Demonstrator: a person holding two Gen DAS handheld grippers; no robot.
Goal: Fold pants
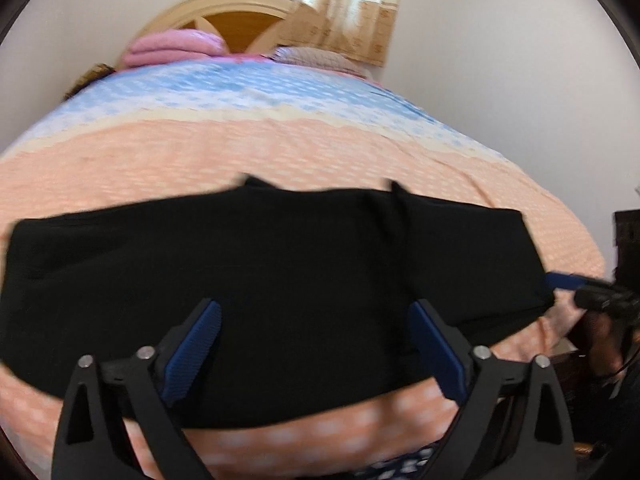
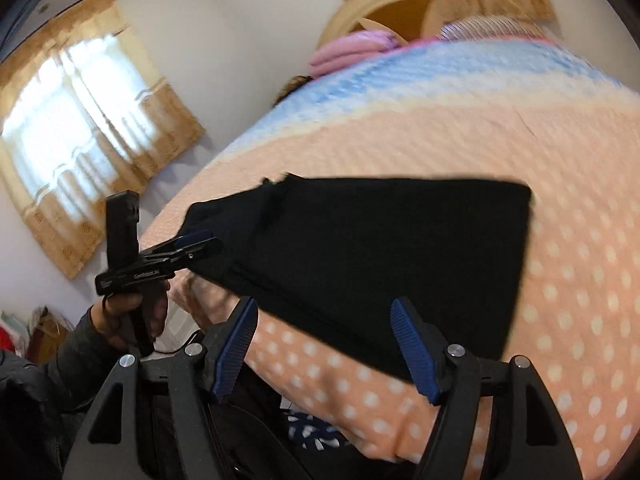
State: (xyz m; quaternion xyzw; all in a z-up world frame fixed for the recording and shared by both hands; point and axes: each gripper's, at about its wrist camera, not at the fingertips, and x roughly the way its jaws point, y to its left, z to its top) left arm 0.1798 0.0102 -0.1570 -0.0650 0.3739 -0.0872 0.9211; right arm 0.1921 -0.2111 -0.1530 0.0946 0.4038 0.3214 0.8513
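Both wrist cameras hover close over the bed's (image 1: 280, 148) near edge, tilted down toward twelve o'clock, sharing the black pants (image 1: 280, 280) and headboard (image 2: 384, 4).

Home bedroom, bed (image 1: 280, 148) w/ dotted bedspread, headboard (image 1: 224, 20), curtained window (image 2: 72, 112)

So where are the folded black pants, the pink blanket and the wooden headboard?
Folded black pants (image 1: 280, 280): left wrist view, middle of cloth.
Pink blanket (image 1: 172, 46): left wrist view, top fold.
Wooden headboard (image 1: 236, 24): left wrist view, brown panel.
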